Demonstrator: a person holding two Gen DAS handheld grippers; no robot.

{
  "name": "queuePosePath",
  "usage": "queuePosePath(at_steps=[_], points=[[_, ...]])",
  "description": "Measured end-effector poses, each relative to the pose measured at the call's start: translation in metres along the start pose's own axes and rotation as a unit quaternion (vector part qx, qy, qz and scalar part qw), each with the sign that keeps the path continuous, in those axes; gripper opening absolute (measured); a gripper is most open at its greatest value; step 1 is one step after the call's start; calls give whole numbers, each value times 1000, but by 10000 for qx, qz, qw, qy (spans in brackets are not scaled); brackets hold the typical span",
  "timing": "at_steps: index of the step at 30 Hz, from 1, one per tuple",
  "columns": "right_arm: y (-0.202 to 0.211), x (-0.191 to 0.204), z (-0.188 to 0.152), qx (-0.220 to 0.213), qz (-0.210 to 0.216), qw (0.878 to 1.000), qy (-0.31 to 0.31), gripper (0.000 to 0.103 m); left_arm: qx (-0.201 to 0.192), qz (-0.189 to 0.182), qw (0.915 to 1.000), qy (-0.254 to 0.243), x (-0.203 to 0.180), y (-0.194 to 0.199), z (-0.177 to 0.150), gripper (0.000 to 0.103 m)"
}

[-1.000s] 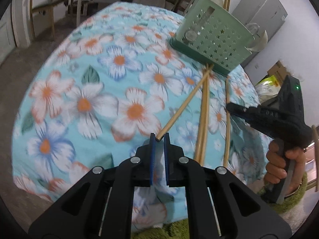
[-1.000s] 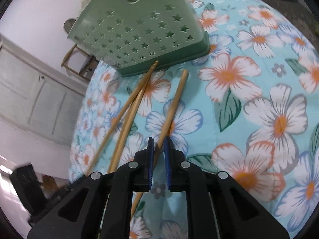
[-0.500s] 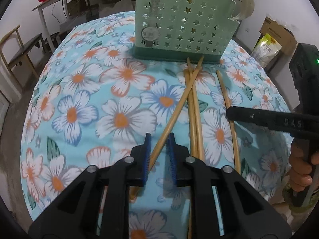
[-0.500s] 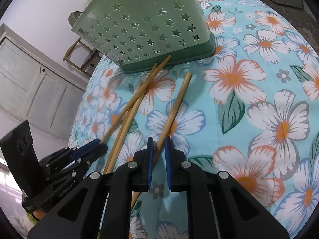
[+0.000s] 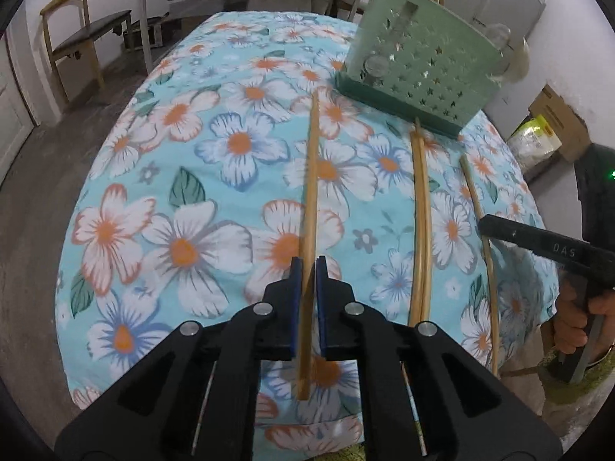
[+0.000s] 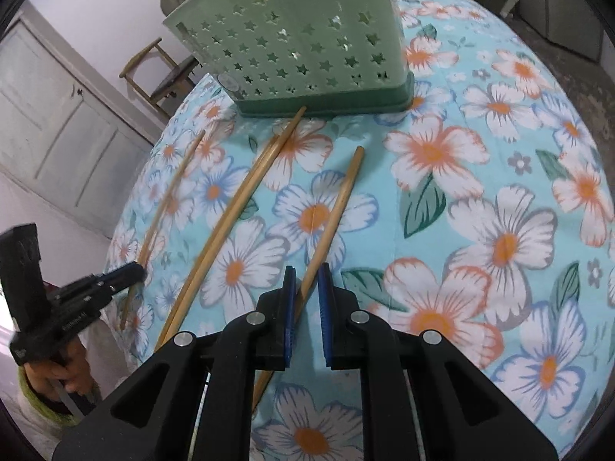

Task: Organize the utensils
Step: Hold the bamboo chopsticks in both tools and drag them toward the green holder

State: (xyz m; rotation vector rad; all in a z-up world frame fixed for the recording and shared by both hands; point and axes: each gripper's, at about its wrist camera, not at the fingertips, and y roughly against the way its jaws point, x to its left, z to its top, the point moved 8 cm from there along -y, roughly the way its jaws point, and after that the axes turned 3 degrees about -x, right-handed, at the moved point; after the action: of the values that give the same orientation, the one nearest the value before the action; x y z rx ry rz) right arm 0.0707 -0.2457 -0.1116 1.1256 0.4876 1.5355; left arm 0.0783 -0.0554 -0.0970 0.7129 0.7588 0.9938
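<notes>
A green star-punched utensil basket (image 5: 423, 65) (image 6: 300, 42) stands at the far side of the floral tablecloth (image 5: 192, 176). My left gripper (image 5: 308, 269) has one wooden chopstick (image 5: 312, 176) between its blue pads, and its jaws are closing on it. A pair of chopsticks (image 5: 419, 211) (image 6: 238, 207) lies side by side on the cloth, its tips at the basket's base. My right gripper (image 6: 306, 274) (image 5: 488, 226) is shut on another chopstick (image 6: 338, 199) (image 5: 476, 207) to the right of the pair. In the right wrist view the left gripper (image 6: 134, 269) grips its chopstick (image 6: 173, 192) at far left.
The round table's near edge drops off just below both grippers. A wooden chair (image 5: 77, 38) and bare floor lie to the left; a grey cabinet (image 5: 496, 4), a cardboard box (image 5: 557, 115) and a yellow bag (image 5: 538, 138) stand to the right. A hand (image 5: 584, 319) holds the right gripper's handle.
The left gripper's chopstick lay crossed over the pair; now it sits apart to their left, pointing straight ahead. The right gripper stays on its chopstick with a slight roll.
</notes>
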Motion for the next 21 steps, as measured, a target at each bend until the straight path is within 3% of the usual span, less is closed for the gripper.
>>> queuePosePath(at_steps=[3,7,12,15,21], points=[[-3,-4,7,-40,-67,9999,-99,22,-156,54,9998,-92,-2,-1,16,21],[-13,-9,18,-145,-167,9995,-220,22,-170,241,9983,-499,-10,-19,39,23],[-22,-6,29,-410,-545,9976,72,22,-101,777,9916,-1033,-19,-52,53,23],[-20,-5,27,-434,-686,9966,163,15,-155,925,9898,-1073,-20,-56,55,23],[-14,-3,20,-381,-703,9966,221,11,-170,989,9899,-1005,-21,-54,55,23]])
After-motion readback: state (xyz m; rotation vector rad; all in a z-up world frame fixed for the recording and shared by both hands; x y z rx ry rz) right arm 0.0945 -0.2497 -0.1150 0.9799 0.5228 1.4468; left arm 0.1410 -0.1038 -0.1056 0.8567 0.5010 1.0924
